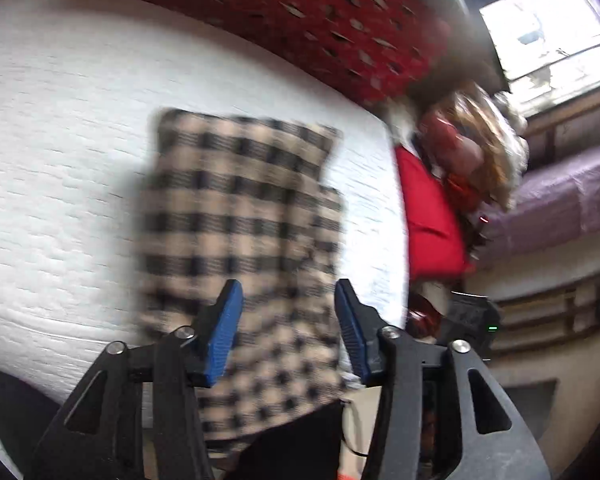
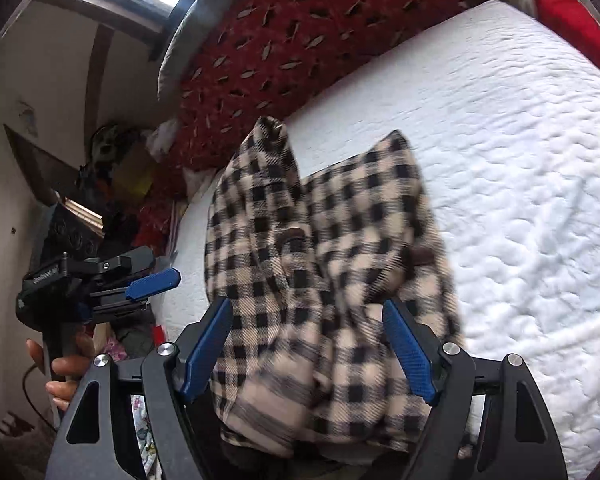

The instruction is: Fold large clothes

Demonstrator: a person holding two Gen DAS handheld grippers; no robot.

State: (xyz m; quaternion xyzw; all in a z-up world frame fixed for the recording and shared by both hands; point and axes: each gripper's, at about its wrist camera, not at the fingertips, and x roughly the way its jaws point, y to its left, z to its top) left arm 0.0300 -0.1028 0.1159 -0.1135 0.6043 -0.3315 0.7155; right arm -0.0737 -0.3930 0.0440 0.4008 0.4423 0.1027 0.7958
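Red patterned blanket [image 2: 300, 40] borders, seemingly touches, the checked garment [image 2: 324, 264].

The white bed [image 2: 520, 160] lies bare to the right of the checked garment [image 2: 324, 264]; a red patterned blanket [image 2: 284, 40] borders its far edge, and clutter [image 2: 112, 184] crowds the left side.

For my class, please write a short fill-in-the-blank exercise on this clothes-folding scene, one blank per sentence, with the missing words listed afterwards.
1. The checked garment lies on a ____ quilted bedcover.
2. The fingers of the right gripper have pads coloured ____.
3. The red blanket beyond the garment carries a pattern shaped like ____.
4. The left gripper is over the garment with its jaws ____.

Missing words: white; blue; leaves; open
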